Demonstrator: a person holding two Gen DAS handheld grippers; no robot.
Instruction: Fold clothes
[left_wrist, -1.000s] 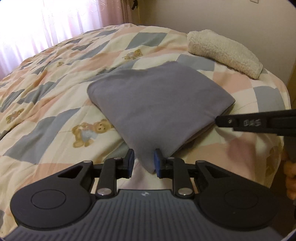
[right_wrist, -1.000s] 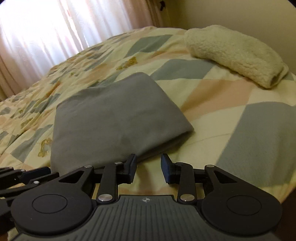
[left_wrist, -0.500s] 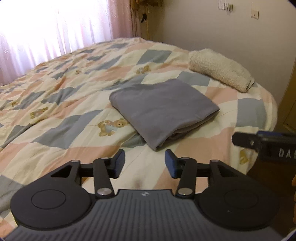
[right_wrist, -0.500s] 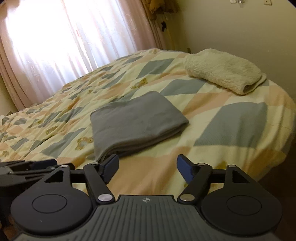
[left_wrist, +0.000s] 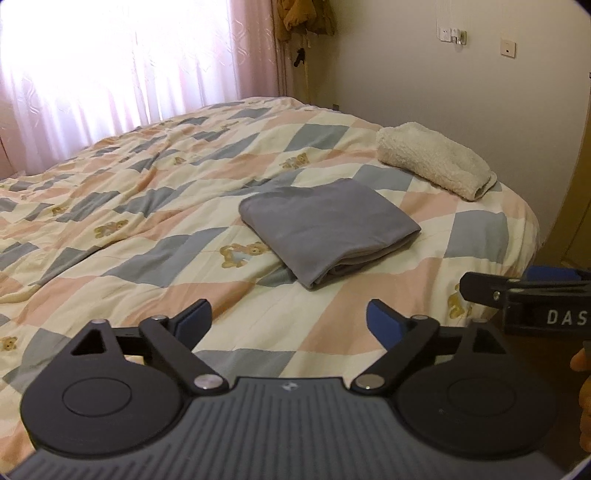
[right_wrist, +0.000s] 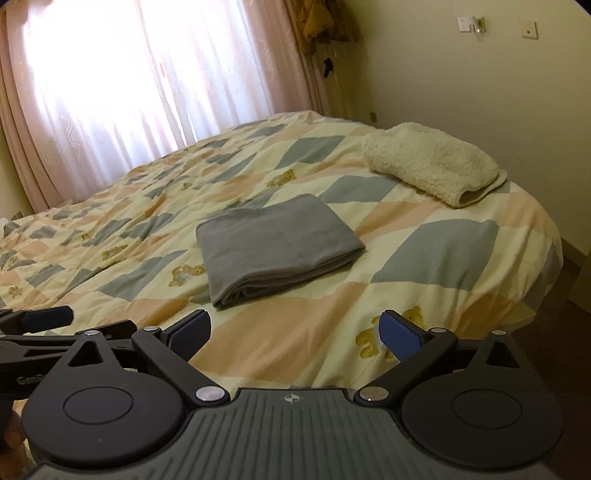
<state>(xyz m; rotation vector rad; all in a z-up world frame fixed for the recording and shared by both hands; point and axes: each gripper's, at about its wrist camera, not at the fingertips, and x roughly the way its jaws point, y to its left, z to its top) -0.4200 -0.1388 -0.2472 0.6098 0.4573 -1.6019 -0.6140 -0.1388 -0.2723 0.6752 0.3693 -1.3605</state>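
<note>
Two views look down a bed (left_wrist: 110, 258) covered by a quilt of cream, pink and grey-blue diamonds printed with small teddy bears. The left wrist view alone shows the side of the right gripper (left_wrist: 524, 291) entering at its right edge, with white letters on its black body and part of a hand (left_wrist: 583, 398) below it; the right wrist view alone shows the left gripper (right_wrist: 48, 321) at its left edge and dark floor past the bed's rounded corner. In each gripper's own view, the left gripper (left_wrist: 288, 317) and right gripper (right_wrist: 295, 328) have black arms with blue pads, spread wide and still opening, with nothing between them and only quilt beneath. The folded grey garment (left_wrist: 325, 229) (right_wrist: 273, 243), soft, smooth and roughly rectangular with stacked layers at its near edge, lies on the quilt ahead of both grippers, apart from them. A fluffy cream towel (left_wrist: 432, 162) (right_wrist: 432, 162), loosely rolled, rests near the bed's far right corner. Sheer pink curtains (right_wrist: 110, 74) glow behind.
</note>
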